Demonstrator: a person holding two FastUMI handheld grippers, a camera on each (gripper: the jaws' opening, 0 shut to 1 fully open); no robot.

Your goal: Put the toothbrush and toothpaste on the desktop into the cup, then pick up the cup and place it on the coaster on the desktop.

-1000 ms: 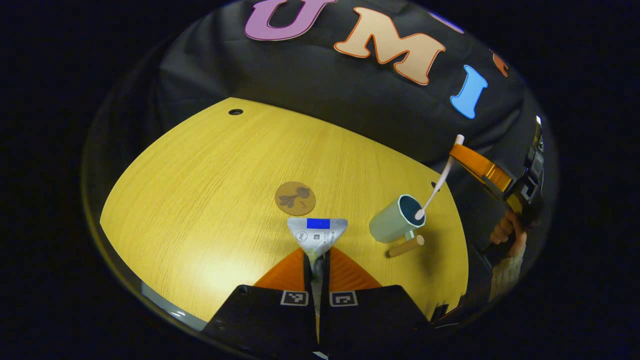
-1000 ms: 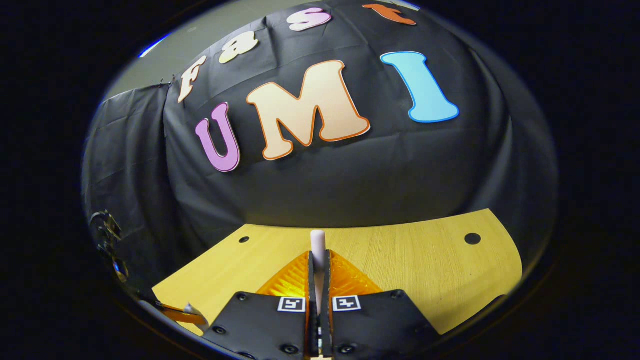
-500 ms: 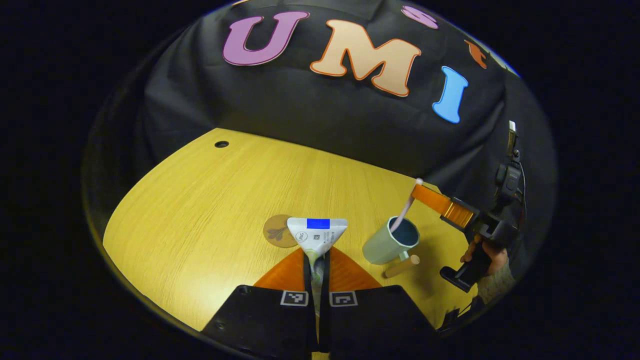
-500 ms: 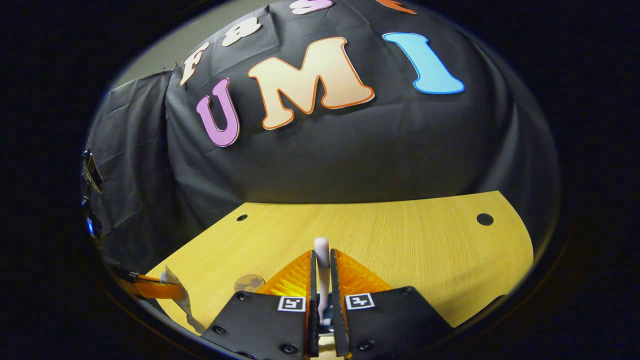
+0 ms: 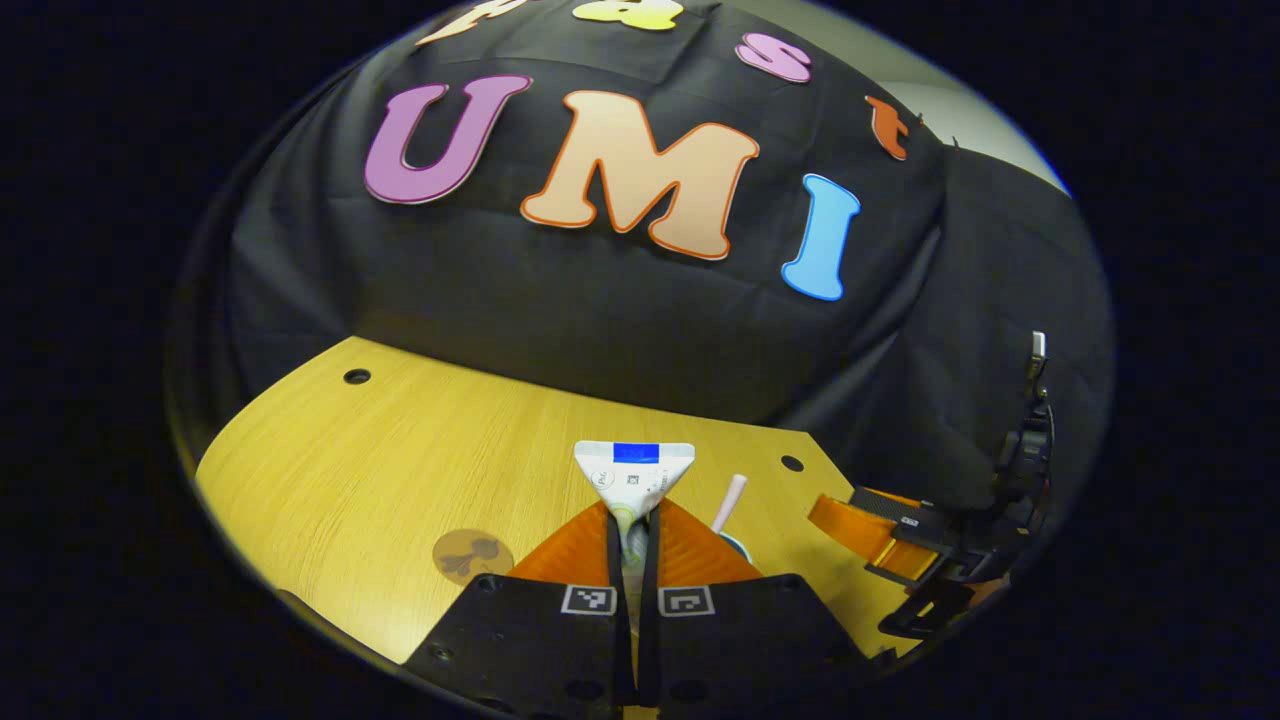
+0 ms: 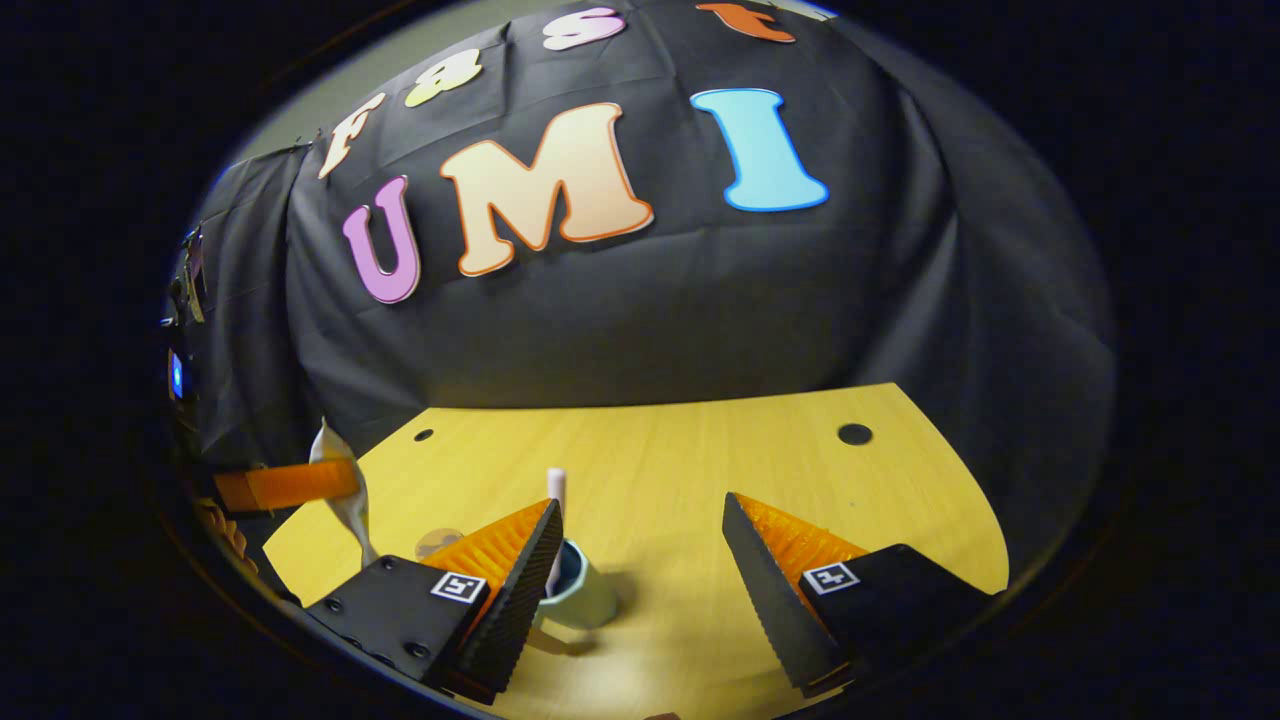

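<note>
1. At the bottom centre of the left gripper view, the left gripper (image 5: 629,525) is clenched on the flattened crimped tail of the toothpaste (image 5: 634,472), a soft tube that fans out into a pale wedge.
2. In the right gripper view, the right gripper (image 6: 640,520) stands released, its ribbed wedge fingers (image 6: 790,545) spread wide and holding nothing.
3. Lower centre of that view, the rounded pale cup (image 6: 580,590) stands on the table with the slim toothbrush (image 6: 555,520) leaning inside it.
4. The coaster (image 5: 472,555), a flat brown disc, lies at lower left in the left gripper view.
5. The table (image 6: 700,460) is yellow wood grain with small round holes; black draped cloth (image 6: 640,310) rises behind.
</note>
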